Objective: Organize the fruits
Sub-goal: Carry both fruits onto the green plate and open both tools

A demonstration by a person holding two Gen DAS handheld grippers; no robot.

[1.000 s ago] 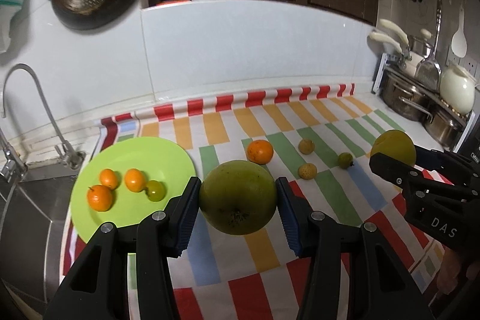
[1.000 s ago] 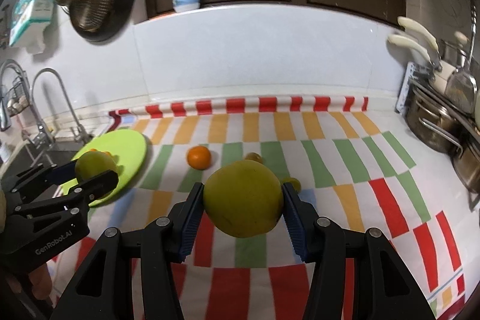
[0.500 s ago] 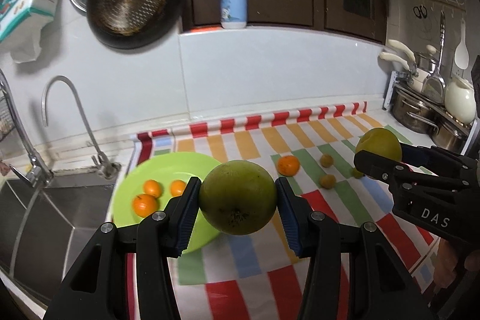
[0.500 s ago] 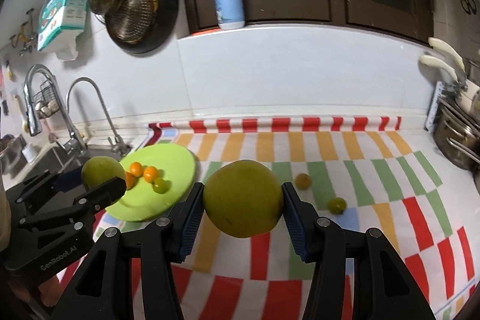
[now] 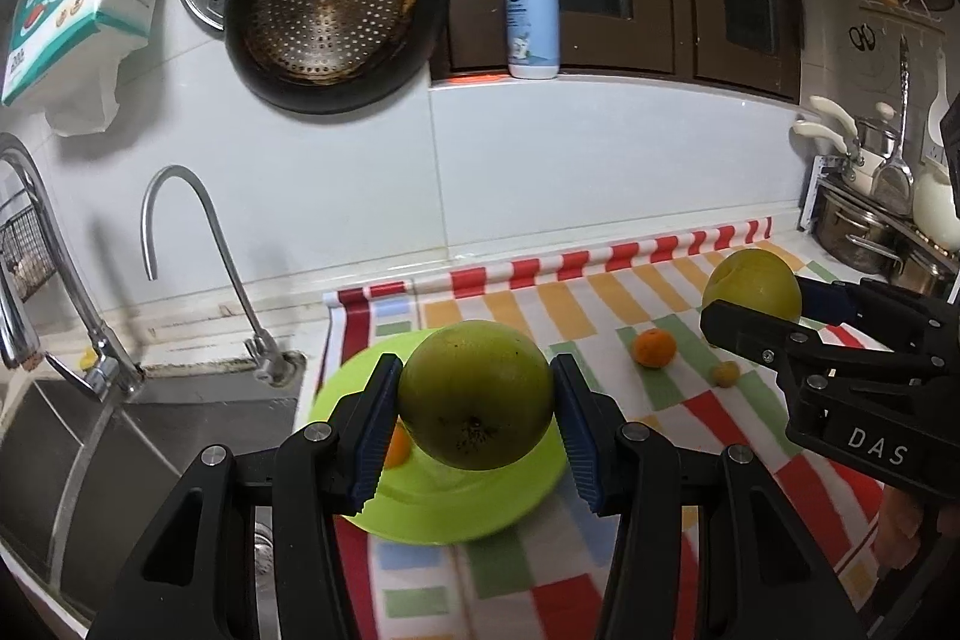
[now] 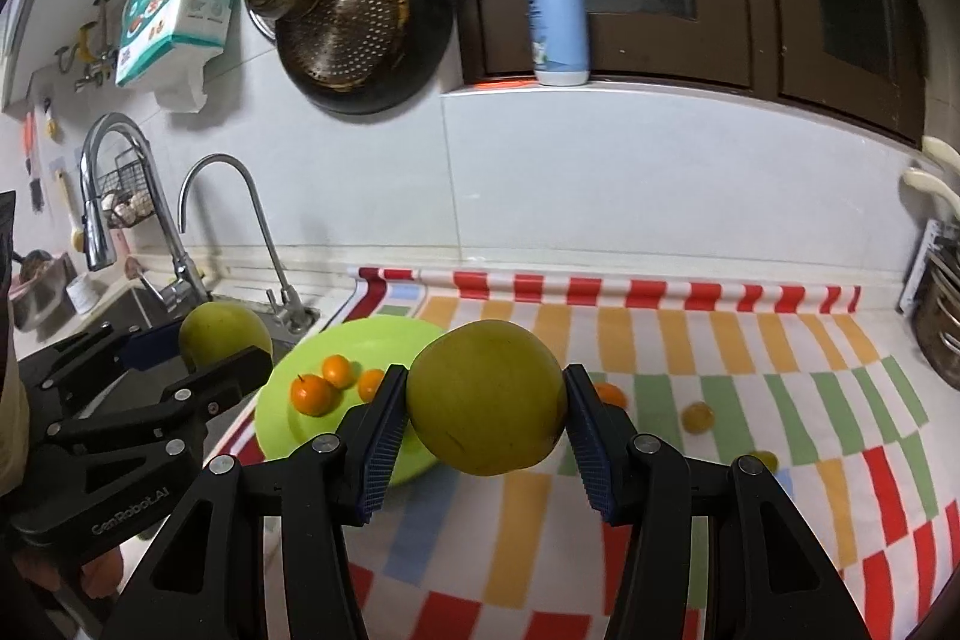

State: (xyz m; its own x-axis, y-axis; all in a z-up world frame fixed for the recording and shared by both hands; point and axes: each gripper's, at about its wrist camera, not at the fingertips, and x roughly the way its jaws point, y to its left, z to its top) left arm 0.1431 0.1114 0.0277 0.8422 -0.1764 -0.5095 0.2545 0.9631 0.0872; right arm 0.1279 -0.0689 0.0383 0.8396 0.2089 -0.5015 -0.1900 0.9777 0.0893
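I am mid-carry, a big fruit in each hand, and the step in hand looks to be bringing both over to the lime-green plate (image 6: 282, 400); my left gripper (image 5: 474, 424) has its blue pads pressed on either side of a large green round fruit (image 5: 476, 394), the jaws partly apart to span it; my right gripper (image 6: 487, 415) is closed the same way on a large yellow-green round fruit (image 6: 487, 396), held clear of the striped cloth (image 6: 750, 358).

From the left gripper the plate lies directly beneath and just beyond the fingertips, so a release there would call for lowering first; from the right gripper the plate sits ahead and to the left, with the left gripper beside it, so I judge the right needs to swing leftward and wait its turn to avoid the two tools knocking.

Three small mandarins (image 6: 313, 394) already rest on the plate, just left of my right fingertips; both large fruits will need bare plate beside them, or they may roll the little ones off.

The green fruit is dull, smooth, speckled brown near its dimpled end, which faces me; the yellow-green one is paler, glossy, with a faint scratch low down; both look firm and heavy. Ahead and right of my right gripper, one mandarin (image 6: 609, 393) and two small yellowish fruits (image 6: 698, 417) lie on the cloth, not yet sorted.
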